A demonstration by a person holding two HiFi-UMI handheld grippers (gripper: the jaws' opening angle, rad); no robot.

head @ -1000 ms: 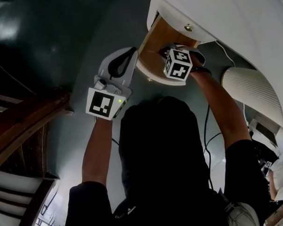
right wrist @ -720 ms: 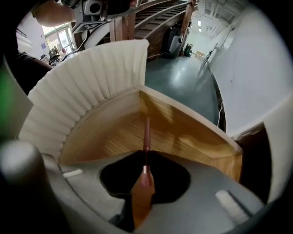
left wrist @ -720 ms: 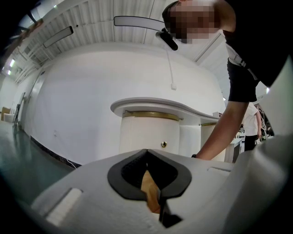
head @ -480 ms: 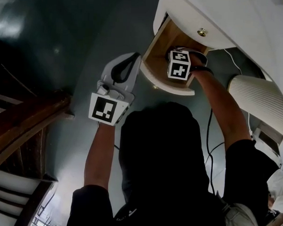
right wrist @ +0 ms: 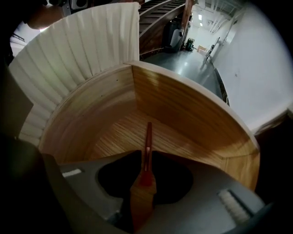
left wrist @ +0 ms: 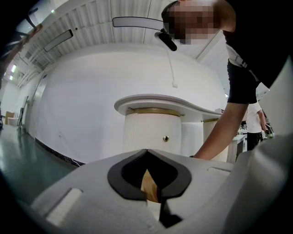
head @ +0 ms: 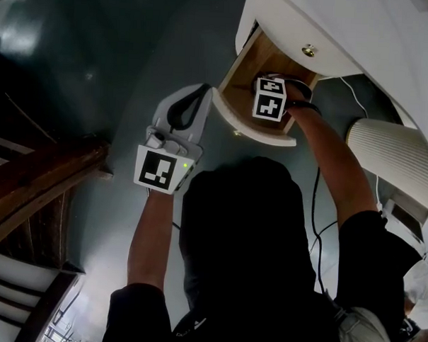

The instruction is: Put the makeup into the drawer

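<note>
Right hand-held gripper (right wrist: 147, 155) jaws clamped on slim reddish makeup stick (right wrist: 148, 135), tip over the floor of the wooden drawer (right wrist: 197, 114), far right. Left hand-held gripper (left wrist: 147, 151) jaws together, empty, near drawer front. Stick probably light, stiff, smooth and may pivot, so grip mid-shaft. Only right gripper view shows stick; in head view marker cube (head: 270, 98) hides it.

Looks like a big industrial hall or studio, not a home: glossy dark floor (head: 99, 55), ribbed white ceiling (left wrist: 91, 25) with long strip lights (left wrist: 137, 21), bare white wall (left wrist: 78, 109), loose cable (head: 315, 206), white dressing table (head: 362, 31) near a wooden staircase (head: 36, 187).
</note>
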